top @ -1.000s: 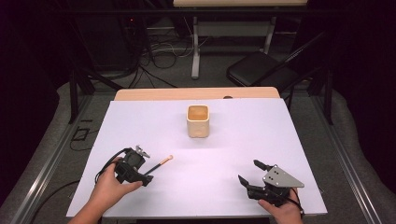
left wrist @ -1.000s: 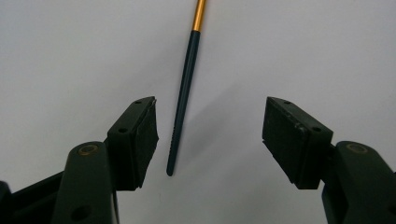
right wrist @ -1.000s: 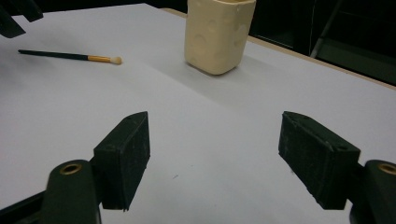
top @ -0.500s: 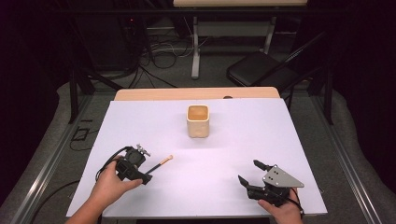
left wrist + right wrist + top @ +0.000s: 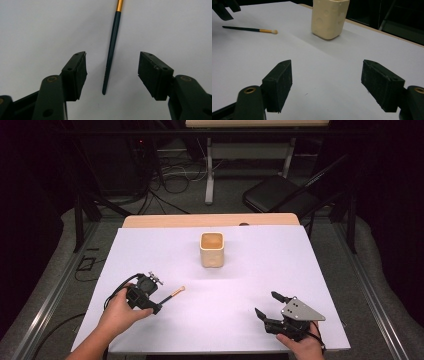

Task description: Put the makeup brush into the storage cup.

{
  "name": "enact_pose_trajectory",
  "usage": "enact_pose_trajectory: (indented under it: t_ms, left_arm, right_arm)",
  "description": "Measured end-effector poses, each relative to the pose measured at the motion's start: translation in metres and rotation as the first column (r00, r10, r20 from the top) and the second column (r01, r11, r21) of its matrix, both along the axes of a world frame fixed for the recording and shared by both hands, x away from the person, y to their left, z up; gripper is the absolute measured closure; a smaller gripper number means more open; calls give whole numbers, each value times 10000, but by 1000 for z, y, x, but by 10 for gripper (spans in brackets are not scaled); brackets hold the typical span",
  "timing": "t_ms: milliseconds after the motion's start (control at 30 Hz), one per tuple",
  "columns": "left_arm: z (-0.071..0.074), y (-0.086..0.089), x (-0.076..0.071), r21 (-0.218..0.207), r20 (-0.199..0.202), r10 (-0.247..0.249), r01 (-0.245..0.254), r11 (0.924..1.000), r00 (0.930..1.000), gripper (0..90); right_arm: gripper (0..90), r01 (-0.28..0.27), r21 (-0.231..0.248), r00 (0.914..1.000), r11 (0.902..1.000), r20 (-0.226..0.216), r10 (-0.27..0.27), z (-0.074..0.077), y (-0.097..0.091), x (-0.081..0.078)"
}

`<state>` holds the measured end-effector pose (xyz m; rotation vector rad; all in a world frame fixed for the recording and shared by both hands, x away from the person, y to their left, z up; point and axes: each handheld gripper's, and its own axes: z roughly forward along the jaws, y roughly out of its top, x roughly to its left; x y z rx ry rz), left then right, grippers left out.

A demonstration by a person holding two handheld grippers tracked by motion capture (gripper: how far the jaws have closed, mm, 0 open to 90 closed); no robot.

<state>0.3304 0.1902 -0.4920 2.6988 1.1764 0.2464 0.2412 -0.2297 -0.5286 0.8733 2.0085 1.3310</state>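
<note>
High view, near edge first: the right gripper [image 5: 266, 306] rests close to the near right corner of the white-covered table [image 5: 320, 270], jaws spread and nothing between them, which the right gripper view confirms. Toward the near left corner, the left gripper [image 5: 159, 306] sits low over the one slim make-up brush with dark green handle, gold ferrule and pale bristle tip [image 5: 175, 293]. In the left gripper view the brush handle [image 5: 111, 53] lies flat on the table cover between the two jaws, nearer the left pad [image 5: 81, 68] than the right, touching neither. Those jaws have just been closing around the handle but are not yet pressing on it, so the brush is unheld. Farther off, about midway across the table toward its far edge, stands one cream, square, open-topped holder with rounded corners [image 5: 212, 249], upright and well apart from the brush; nothing shows above its rim. Judgement: the work appears to be at its first step, seizing the brush. The grasp is not complete; lifting, carrying and, probably, placing the brush in the holder all remain. Count: one brush, one holder, two grippers.
</note>
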Motion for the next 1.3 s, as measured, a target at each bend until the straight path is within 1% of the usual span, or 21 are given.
enact_pose_trajectory:
  t_ms: [67,267,433,500,633,767,900,1000,1133,1300]
  left_arm:
    - [-2,0,1,14,-38,32,-32,10000,10000,408]
    - [-6,0,6,275,-103,-152,154,9995,9998,422]
    - [-10,1,9,371,-280,-156,166,9992,9995,438]
    - [-10,1,10,404,-413,-174,191,9990,9990,437]
    - [-11,0,12,582,-585,-148,182,9981,9982,437]
    - [-12,1,13,559,-767,-193,236,9982,9969,438]
    - [-13,2,14,662,-842,-194,250,9975,9963,440]
    - [-14,2,14,900,-881,-173,253,9956,9960,450]
    - [-14,3,15,788,-923,-220,293,9965,9955,500]
    - [-14,3,17,729,-930,-288,357,9967,9952,538]
  right_arm:
    - [246,-7,-24,10000,10000,9,7,0,0,0]
    - [246,-9,-32,10000,10000,-11,9,0,0,0]
    - [247,-19,-41,10000,10000,-9,19,0,0,0]
    - [247,-16,-52,10000,10000,-14,16,0,0,0]
    - [246,-25,-66,10000,10000,-16,25,0,0,0]
    - [247,-32,-72,10000,10000,-18,32,0,0,0]
    - [247,-31,-44,10000,10000,-28,31,0,1,0]
    - [247,-29,-67,10000,10000,-39,29,0,1,0]
    - [247,-29,-77,10000,10000,-59,29,0,1,0]
    - [247,-33,-37,10000,10000,-62,32,-1,1,0]
